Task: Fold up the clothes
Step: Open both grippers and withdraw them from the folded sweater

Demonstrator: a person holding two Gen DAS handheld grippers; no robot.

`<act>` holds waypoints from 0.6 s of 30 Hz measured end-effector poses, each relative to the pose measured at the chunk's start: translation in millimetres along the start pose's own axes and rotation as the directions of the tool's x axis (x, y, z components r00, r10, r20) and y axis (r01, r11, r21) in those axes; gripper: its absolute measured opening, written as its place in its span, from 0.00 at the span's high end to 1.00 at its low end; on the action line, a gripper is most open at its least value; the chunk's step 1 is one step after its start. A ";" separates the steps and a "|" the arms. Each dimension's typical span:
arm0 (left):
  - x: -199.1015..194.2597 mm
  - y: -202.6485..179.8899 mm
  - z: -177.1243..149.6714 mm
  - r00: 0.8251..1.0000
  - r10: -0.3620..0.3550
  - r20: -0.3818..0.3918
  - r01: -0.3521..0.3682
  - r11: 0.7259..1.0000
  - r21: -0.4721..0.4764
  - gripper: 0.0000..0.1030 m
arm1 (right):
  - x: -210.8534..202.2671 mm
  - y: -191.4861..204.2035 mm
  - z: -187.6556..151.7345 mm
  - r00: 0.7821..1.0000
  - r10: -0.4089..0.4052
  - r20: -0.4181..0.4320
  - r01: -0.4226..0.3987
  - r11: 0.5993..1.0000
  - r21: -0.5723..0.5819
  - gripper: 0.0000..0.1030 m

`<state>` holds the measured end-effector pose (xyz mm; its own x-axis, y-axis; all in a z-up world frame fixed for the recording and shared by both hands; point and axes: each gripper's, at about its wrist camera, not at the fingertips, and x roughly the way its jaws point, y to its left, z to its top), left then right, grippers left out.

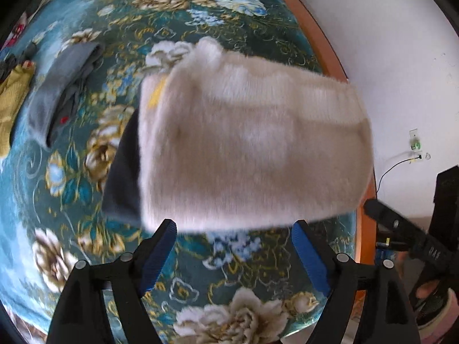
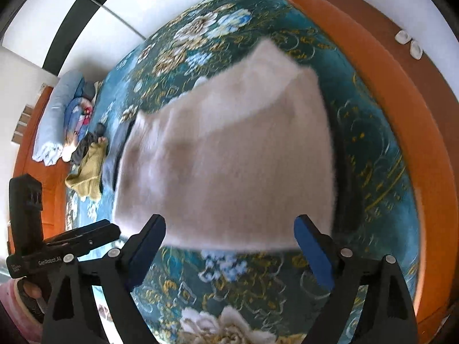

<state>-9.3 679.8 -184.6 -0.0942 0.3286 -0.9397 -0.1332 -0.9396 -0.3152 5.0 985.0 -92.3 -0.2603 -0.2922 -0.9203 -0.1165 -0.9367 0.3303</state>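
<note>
Both tongs, left [image 1: 231, 226] and right [image 2: 229, 223], gape empty before cream fleece [image 1: 246, 143] (blurred), grey garment [image 1: 60, 86] beside it.

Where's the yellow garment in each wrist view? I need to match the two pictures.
Left wrist: yellow garment at the far left edge, left of the gray garment.
Right wrist: yellow garment at middle left, left of the fluffy cream garment.
Shared landmark: the fluffy cream garment, lying folded on the floral blanket.

Folded cream fleece ahead of my claws

The fuzzy cream garment [image 1: 252, 143] lies folded flat mid-frame, atop a dark garment [image 1: 123, 177] peeking out left.
</note>
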 end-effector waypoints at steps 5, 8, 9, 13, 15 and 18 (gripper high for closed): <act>-8.9 6.4 -20.3 1.000 0.002 0.016 0.000 0.996 -0.091 0.17 | -4.8 7.2 -26.5 0.999 -0.024 0.038 0.024 1.000 0.001 0.00; -16.0 4.3 -26.5 0.999 0.031 0.035 -0.028 0.997 -0.078 0.17 | -11.1 11.1 -38.0 0.997 -0.044 0.071 0.043 0.999 0.005 0.00; -18.4 3.3 -28.1 0.998 0.042 0.043 -0.039 0.997 -0.071 0.10 | -13.4 13.0 -39.8 0.995 -0.051 0.082 0.051 0.999 0.001 0.00; -25.0 1.4 -33.9 0.996 0.076 0.052 -0.072 0.995 -0.066 0.00 | -22.3 21.4 -43.4 0.987 -0.097 0.126 0.101 0.994 -0.029 0.00; -25.0 2.5 -36.0 0.996 0.080 0.043 -0.076 0.994 -0.081 0.00 | -26.7 22.1 -46.5 0.985 -0.106 0.137 0.111 0.993 -0.026 0.00; -26.5 0.3 -40.2 0.994 0.105 0.042 -0.102 0.992 -0.067 0.00 | -30.8 22.8 -52.7 0.981 -0.126 0.149 0.130 0.991 -0.021 0.00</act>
<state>32.7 666.9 -165.2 -0.1494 0.2316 -0.9613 -0.0560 -0.9726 -0.2256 60.9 962.5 -67.4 -0.3837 -0.1398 -0.9128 -0.1292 -0.9706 0.2030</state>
